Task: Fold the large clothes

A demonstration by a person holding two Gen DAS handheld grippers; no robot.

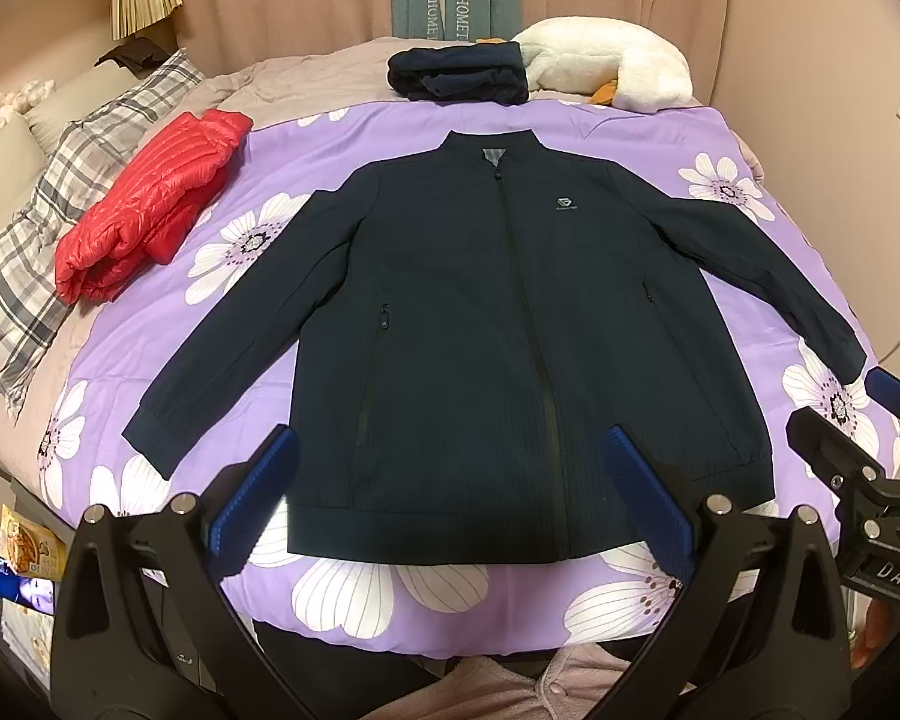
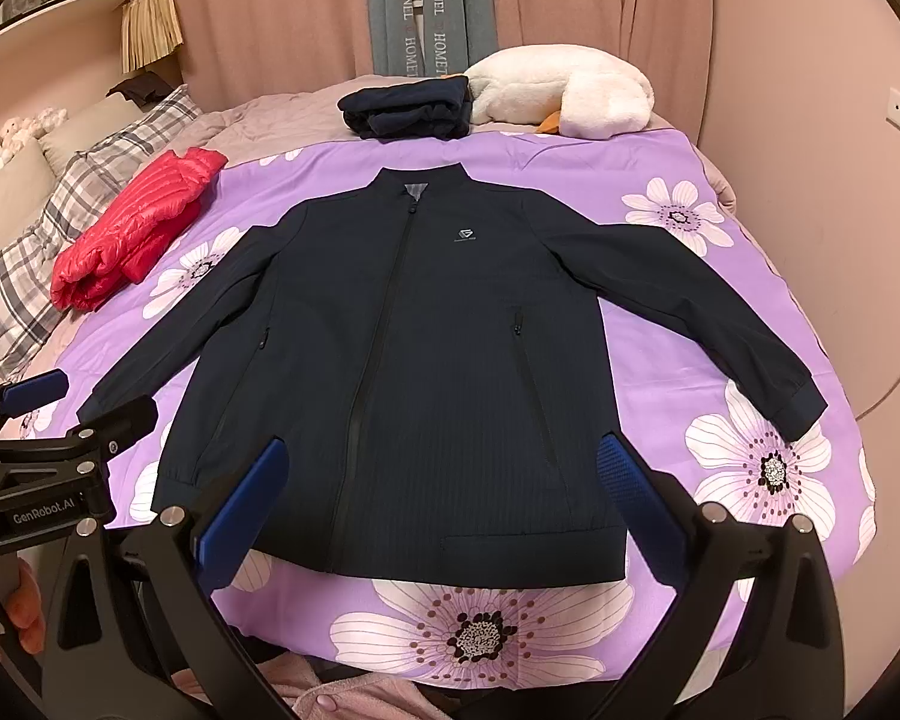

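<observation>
A dark navy zip jacket (image 1: 486, 312) lies flat and face up on the purple flowered bedspread (image 1: 306, 138), sleeves spread to both sides, hem toward me. It also shows in the right wrist view (image 2: 426, 372). My left gripper (image 1: 450, 474) is open and empty, held above the jacket's hem, its blue pads wide apart. My right gripper (image 2: 444, 480) is open and empty too, above the hem. The right gripper's side also shows at the right edge of the left wrist view (image 1: 888, 432), and the left gripper's side at the left edge of the right wrist view (image 2: 36, 420).
A folded red puffer jacket (image 1: 150, 204) lies at the left. A folded dark garment (image 1: 459, 78) sits at the far end beside a white plush goose (image 1: 606, 66). Plaid pillows (image 1: 60, 204) line the left side. A pink wall is at the right.
</observation>
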